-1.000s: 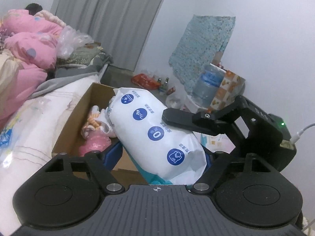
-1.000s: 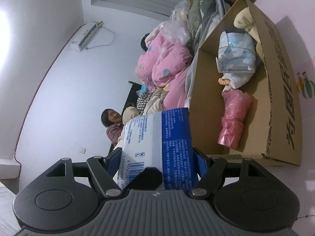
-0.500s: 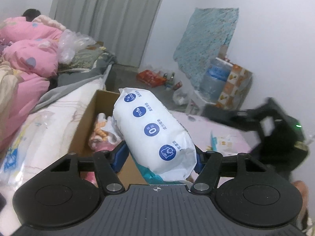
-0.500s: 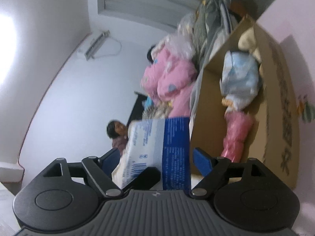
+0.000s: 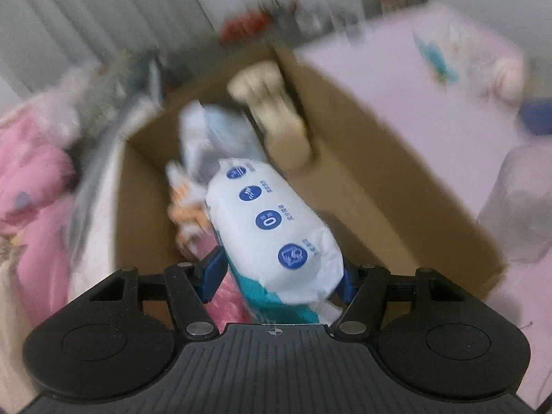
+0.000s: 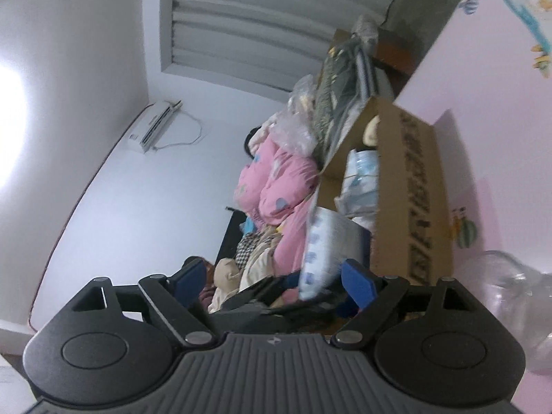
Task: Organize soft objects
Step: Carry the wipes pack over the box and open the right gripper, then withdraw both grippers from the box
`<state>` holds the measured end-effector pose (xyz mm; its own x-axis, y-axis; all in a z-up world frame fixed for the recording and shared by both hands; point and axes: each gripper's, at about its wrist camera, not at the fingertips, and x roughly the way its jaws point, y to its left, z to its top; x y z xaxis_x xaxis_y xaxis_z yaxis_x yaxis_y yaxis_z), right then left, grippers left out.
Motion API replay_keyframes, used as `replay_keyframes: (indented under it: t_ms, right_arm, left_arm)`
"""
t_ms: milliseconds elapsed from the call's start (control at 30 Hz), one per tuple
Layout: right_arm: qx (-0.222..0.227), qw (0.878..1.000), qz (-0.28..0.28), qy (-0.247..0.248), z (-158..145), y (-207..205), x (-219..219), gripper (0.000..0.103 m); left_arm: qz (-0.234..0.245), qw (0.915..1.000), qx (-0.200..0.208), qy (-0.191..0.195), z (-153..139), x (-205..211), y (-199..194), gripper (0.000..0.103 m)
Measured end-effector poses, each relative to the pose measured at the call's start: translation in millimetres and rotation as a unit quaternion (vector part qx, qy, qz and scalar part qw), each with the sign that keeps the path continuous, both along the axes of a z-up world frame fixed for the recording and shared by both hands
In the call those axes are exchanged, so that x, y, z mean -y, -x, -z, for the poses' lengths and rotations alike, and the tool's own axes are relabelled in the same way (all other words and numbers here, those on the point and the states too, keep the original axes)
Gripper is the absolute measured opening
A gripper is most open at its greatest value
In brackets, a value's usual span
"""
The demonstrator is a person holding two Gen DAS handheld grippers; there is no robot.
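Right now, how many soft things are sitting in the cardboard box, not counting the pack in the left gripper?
4 in the cardboard box, maybe more hidden: a beige plush toy at the far corner, a pale blue-white pack beside it, an orange-white bundle lower left, and a pink bag nearest.

White soft pack [image 5: 272, 227] with blue round labels, tilted over the open cardboard box [image 5: 379, 186], its near end between blue pads.

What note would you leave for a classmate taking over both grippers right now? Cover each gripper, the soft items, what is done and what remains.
Left gripper: shut on the white tissue pack, held over the cardboard box.
Right gripper: jaws opening, nothing gripped.
Done: beige plush, a bagged bundle and a pink bag lie in the box.
Left: lower the pack in and release.
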<state>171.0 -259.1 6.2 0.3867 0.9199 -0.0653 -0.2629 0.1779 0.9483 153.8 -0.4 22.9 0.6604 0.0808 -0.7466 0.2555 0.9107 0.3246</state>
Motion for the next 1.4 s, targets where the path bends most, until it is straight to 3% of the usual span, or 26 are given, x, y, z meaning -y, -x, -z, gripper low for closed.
replay_keyframes:
  t_ms: [33,133,300,433,600,767,867,933,1067,1167,1267,1333,1400]
  right_arm:
    - [-0.003,1.0,0.004,0.0,3,-1,3,0.059]
    - [-0.013,1.0,0.013,-0.003,12,-6,11,0.061]
    - [-0.025,0.999,0.02,-0.004,23,-17,16,0.062]
    - [-0.029,0.999,0.016,-0.007,28,-19,14,0.062]
    - [-0.02,1.0,0.015,-0.004,22,-17,13,0.062]
    - [-0.005,1.0,0.019,0.013,11,-16,12,0.062]
    - [0.013,0.999,0.016,0.039,-1,-14,5,0.062]
    - [0.027,0.998,0.012,0.052,-10,-14,-1,0.061]
    - [0.076,0.99,-0.005,0.115,-41,-13,-28,0.045]
    - [0.146,0.969,-0.03,0.199,-74,-8,-69,0.043]
    - [0.188,0.934,-0.067,0.296,-92,-9,-123,0.043]
    - [0.194,0.906,-0.089,0.366,-93,-14,-159,0.043]
    - [0.204,0.865,-0.114,0.444,-88,-19,-196,0.043]
  left_arm:
    - [0.008,0.9994,-0.027,-0.022,10,4,-6,0.065]
    - [-0.004,0.9974,-0.071,0.008,18,-2,-19,0.068]
    - [0.001,0.9952,-0.063,0.075,5,-9,-11,0.073]
    - [-0.004,0.9882,-0.071,0.136,-3,-13,-15,0.073]
    - [-0.007,0.9705,-0.079,0.228,-4,-22,-27,0.073]
    - [-0.021,0.941,-0.087,0.327,-5,-41,-32,0.075]
    - [-0.035,0.926,-0.064,0.37,-11,-59,-24,0.078]
    - [-0.04,0.9225,-0.053,0.38,-16,-70,-18,0.078]
    - [-0.085,0.9183,-0.015,0.386,-30,-94,-3,0.08]
    - [-0.101,0.915,0.037,0.389,-49,-112,20,0.087]
    - [-0.13,0.9163,0.103,0.364,-68,-127,49,0.093]
    - [-0.141,0.9102,0.139,0.364,-75,-137,67,0.094]
    - [-0.148,0.9031,0.158,0.371,-78,-145,79,0.095]
